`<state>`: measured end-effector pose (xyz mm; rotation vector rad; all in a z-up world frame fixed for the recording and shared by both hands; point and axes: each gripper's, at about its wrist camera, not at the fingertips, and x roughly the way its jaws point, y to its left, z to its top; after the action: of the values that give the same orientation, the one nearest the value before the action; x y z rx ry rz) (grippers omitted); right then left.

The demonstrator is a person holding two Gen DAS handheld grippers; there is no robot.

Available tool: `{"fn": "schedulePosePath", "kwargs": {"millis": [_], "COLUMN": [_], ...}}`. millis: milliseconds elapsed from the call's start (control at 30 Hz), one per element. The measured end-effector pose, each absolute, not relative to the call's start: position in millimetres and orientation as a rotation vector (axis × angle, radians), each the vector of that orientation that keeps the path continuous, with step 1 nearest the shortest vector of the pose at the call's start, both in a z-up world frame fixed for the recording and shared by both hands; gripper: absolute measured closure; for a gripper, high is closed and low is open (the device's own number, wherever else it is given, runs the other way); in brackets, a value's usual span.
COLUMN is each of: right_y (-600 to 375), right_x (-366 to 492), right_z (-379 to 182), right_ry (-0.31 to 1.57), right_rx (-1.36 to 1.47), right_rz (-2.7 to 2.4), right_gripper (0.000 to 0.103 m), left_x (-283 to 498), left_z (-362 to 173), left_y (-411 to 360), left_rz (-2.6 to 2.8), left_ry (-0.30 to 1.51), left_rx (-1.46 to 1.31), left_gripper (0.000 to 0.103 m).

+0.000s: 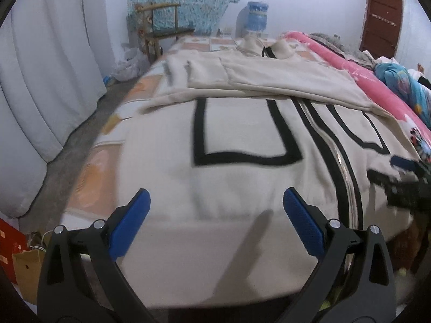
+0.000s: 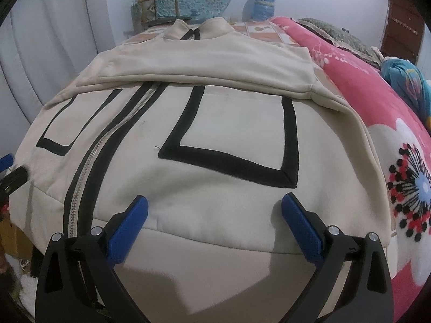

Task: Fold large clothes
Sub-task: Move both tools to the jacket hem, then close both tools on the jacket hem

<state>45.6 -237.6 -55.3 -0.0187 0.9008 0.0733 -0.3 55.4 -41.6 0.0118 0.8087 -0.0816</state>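
Observation:
A cream zip-up jacket (image 1: pixel 242 177) (image 2: pixel 215 123) with black-outlined pockets lies front up on the bed, its sleeves folded across the chest. Its hem hangs over the near bed edge. My left gripper (image 1: pixel 215 202) hovers open just above the hem, left of the zipper (image 1: pixel 342 161). My right gripper (image 2: pixel 214 207) stands open over the hem, right of the zipper (image 2: pixel 107 145), below the right pocket outline. The right gripper (image 1: pixel 404 169) also shows at the right edge of the left wrist view, and the left gripper (image 2: pixel 10 172) at the left edge of the right wrist view.
A pink flowered blanket (image 2: pixel 377 102) lies to the right of the jacket. A white curtain (image 1: pixel 40 80) hangs at the left. A wooden chair (image 1: pixel 161 27) and a blue water jug (image 1: pixel 257 16) stand beyond the bed. A cardboard box (image 1: pixel 24 269) sits on the floor.

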Motion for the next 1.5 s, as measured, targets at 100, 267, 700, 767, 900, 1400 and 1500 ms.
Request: {"fn": "schedulePosePath", "kwargs": {"millis": [100, 267, 700, 767, 900, 1400, 1500], "right_y": [-237.8, -237.2, -234.9, -234.5, -234.6, -257.2, -271.0], "right_x": [44.4, 45.4, 48.2, 48.1, 47.8, 35.7, 14.1], "right_z": [-55.8, -55.1, -54.3, -54.2, -54.2, -40.2, -28.4], "right_ry": [0.899, 0.911, 0.936, 0.936, 0.936, 0.964, 0.966], "right_rx": [-0.027, -0.038, -0.040, -0.039, -0.040, 0.017, -0.004], "right_rz": [0.083, 0.094, 0.087, 0.085, 0.086, 0.171, 0.193], "right_gripper": [0.007, 0.007, 0.007, 0.007, 0.007, 0.007, 0.007], "left_x": [-26.2, -57.5, -37.2, -39.1, -48.8, -53.8, -54.4], "left_z": [-44.0, -53.6, -98.2, -94.9, -83.4, -60.3, -60.6], "left_y": [74.6, 108.5, 143.6, 140.4, 129.7, 81.5, 80.4], "left_rz": [-0.063, -0.034, -0.157, -0.184, -0.198, -0.015, -0.003], "left_ry": [0.816, 0.848, 0.983, 0.973, 0.950, 0.918, 0.923], "left_rx": [0.017, -0.088, -0.452, -0.461, -0.386, 0.101, 0.114], "left_gripper": [0.008, 0.013, 0.044, 0.050, 0.060, 0.093, 0.093]}}
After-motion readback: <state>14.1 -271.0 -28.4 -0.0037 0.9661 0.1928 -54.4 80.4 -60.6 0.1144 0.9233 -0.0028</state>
